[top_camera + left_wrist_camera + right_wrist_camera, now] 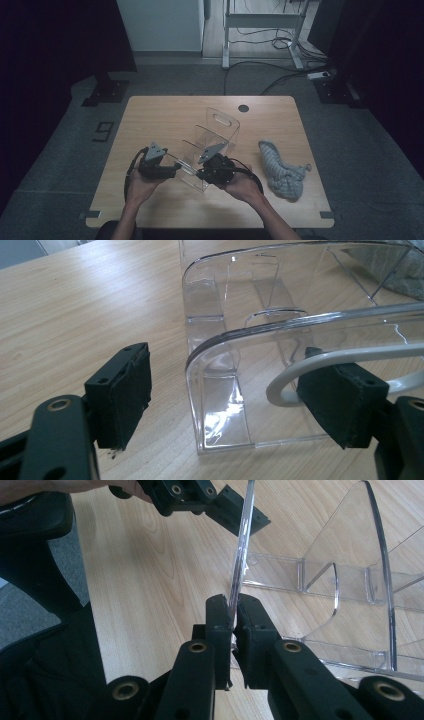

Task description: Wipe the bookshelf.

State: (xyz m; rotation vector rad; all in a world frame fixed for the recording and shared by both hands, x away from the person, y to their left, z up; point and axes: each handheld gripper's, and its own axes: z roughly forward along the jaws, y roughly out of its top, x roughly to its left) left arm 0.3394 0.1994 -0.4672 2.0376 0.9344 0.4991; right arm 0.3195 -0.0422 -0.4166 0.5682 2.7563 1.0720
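A clear plastic file rack (216, 134) with several upright dividers stands in the middle of the wooden table (160, 115). My right gripper (234, 610) is shut on the lower edge of the rack's front panel (240, 555), pads pressed on both faces. My left gripper (232, 400) is open and straddles that panel's rounded corner (220, 390). Its left pad (125, 390) stands well clear of the plastic, and its right pad (345, 405) sits at the panel's far side. In the high view the left gripper (175, 170) and right gripper (200, 174) meet at the rack's near end.
A crumpled blue-grey cloth (282, 172) lies on the table to the right of the rack, and its edge shows in the left gripper view (400, 265). A round cable hole (243, 108) sits near the far edge. Desk legs and cables stand on the floor beyond.
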